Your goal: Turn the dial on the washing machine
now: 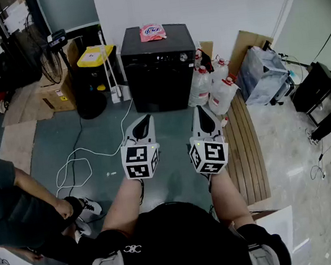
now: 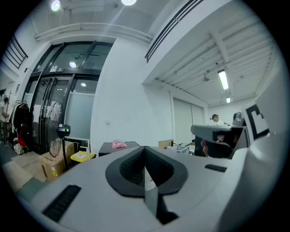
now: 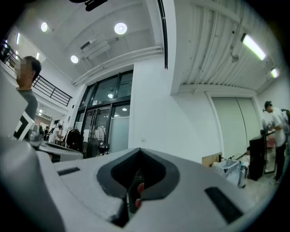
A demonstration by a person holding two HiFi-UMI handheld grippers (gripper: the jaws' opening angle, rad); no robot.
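Grey floor (image 1: 95, 137) separates the left gripper (image 1: 145, 120) and right gripper (image 1: 200, 111), both closed and empty, from the washing machine (image 1: 159, 79); its dial (image 1: 183, 56) looks untouched, everything remains.

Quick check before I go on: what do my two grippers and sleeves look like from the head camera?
The left gripper and right gripper both have pale grey shells tapering to black jaws. Each carries a cube of black-and-white square markers at its rear. The person wears a black short-sleeved top.
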